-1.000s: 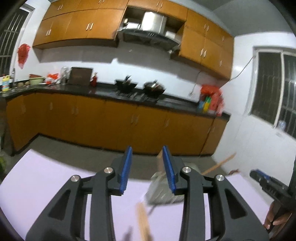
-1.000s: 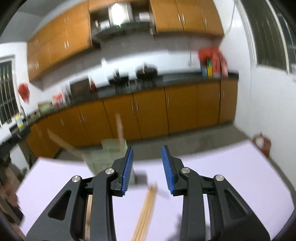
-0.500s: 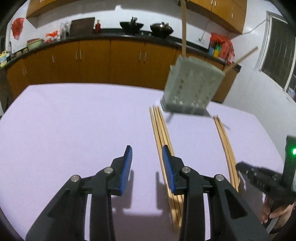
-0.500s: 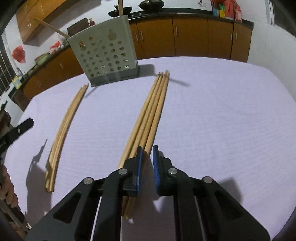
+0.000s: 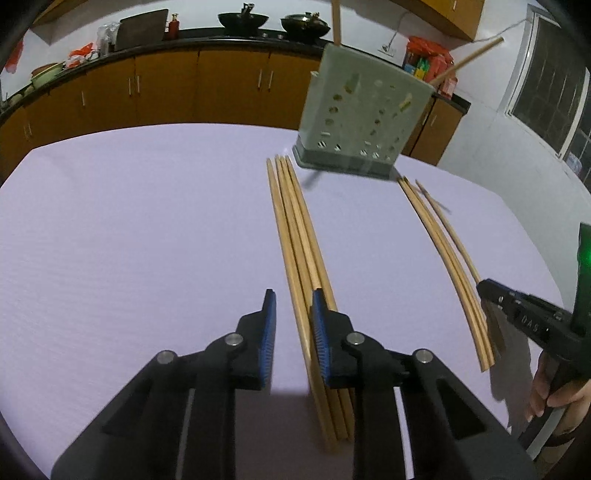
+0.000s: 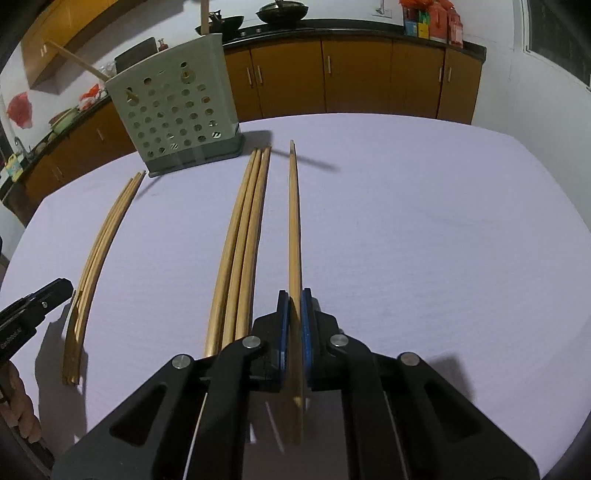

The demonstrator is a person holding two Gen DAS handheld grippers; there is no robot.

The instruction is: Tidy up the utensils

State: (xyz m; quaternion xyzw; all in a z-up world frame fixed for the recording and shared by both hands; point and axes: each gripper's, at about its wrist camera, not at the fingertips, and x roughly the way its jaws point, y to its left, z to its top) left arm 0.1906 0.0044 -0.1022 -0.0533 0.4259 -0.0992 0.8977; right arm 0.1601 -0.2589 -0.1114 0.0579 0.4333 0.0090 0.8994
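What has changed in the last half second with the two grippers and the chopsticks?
The right gripper has shut on one chopstick and lifted it out of its bundle, leaving three chopsticks lying there. The left gripper has come lower and its fingers have narrowed around a chopstick in the other bundle, not yet shut. The perforated holder and table stayed as they were.

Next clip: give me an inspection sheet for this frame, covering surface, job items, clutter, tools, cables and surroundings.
Surface: lilac tablecloth, flat.
Job's things: perforated holder upright, two sticks standing in it; bundle of three; second bundle; single chopstick.
Clutter: nothing seen.
Tools: right tool shut on the single chopstick; left tool open, low over the second bundle.
Cables: nothing seen on the table.
Surroundings: kitchen cabinets, wok on the counter.
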